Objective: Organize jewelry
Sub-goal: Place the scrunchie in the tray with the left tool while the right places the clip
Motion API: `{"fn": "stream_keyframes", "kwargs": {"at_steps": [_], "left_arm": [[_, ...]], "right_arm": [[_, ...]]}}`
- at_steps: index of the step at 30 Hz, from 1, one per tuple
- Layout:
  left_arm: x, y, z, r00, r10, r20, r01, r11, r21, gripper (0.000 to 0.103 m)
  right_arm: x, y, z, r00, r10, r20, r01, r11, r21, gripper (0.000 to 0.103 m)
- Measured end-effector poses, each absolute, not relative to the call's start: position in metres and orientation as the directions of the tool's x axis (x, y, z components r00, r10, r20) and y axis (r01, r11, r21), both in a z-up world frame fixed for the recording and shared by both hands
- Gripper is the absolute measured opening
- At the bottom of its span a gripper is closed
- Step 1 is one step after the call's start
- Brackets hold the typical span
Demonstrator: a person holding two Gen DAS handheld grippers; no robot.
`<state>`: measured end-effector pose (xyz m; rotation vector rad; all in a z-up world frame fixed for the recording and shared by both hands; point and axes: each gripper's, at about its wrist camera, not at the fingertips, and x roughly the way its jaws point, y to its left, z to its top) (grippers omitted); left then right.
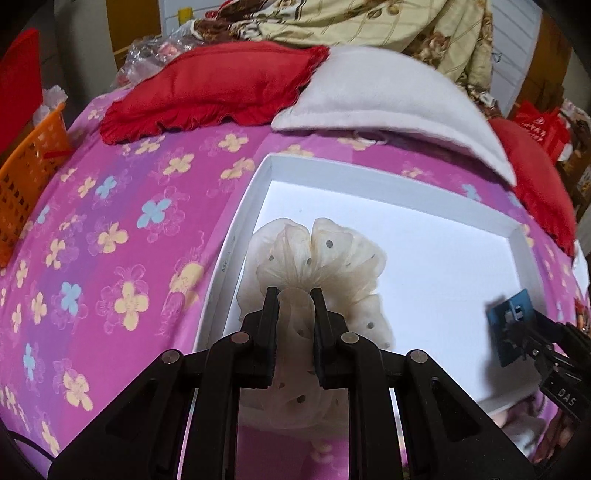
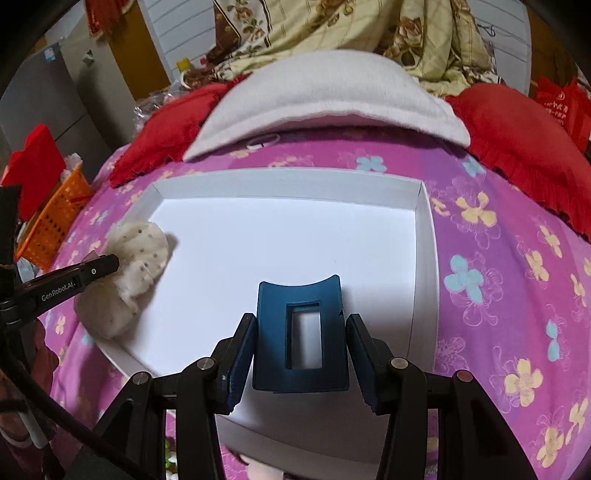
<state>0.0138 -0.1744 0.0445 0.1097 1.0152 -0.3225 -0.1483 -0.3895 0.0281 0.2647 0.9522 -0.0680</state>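
My left gripper (image 1: 294,295) is shut on a cream, dark-dotted fabric scrunchie (image 1: 325,254), which hangs over the left part of a shallow white box (image 1: 258,173) on the bed. From the right wrist view the same scrunchie (image 2: 136,254) shows at the box's left wall with the left gripper (image 2: 110,264) on it. My right gripper (image 2: 301,325) is shut on a dark blue hair claw clip (image 2: 301,332) with a rectangular cut-out, above the white box (image 2: 288,182) near its front. The left wrist view catches that blue clip (image 1: 511,325) at the box's right side.
The box lies on a pink flowered bedsheet (image 1: 122,236). Behind it are red frilled cushions (image 1: 218,85) and a white pillow (image 1: 380,92), then a heaped floral quilt (image 1: 369,22). An orange plastic basket (image 1: 26,184) stands at the bed's left edge.
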Motion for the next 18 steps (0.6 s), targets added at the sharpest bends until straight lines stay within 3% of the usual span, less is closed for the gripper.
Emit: {"fn": "stream_keyframes", "kwargs": {"at_steps": [2, 7, 10, 18], "left_arm": [[0.016, -0.174, 0.041, 0.484, -0.205, -0.851, 0.302, 0.952, -0.057, 0.018], [0.015, -0.169, 0.042, 0.494, -0.21, -0.844, 0.269, 0.96, -0.081, 0.041], [0.009, -0.164, 0.05, 0.512, -0.233, -0.827, 0.261, 0.959, -0.109, 0.051], [-0.029, -0.16, 0.085, 0.591, -0.226, -0.775, 0.286, 0.956, -0.06, 0.054]], "right_arm": [[-0.148, -0.392, 0.025, 0.572, 0.066, -0.818, 0.177, 0.964, 0.201, 0.048], [-0.148, -0.393, 0.026, 0.562, 0.095, -0.821, 0.177, 0.957, 0.232, 0.053], [-0.156, -0.392, 0.035, 0.59, 0.111, -0.8, 0.17, 0.951, 0.258, 0.067], [-0.195, -0.374, 0.074, 0.664, 0.083, -0.743, 0.156, 0.957, 0.246, 0.076]]}}
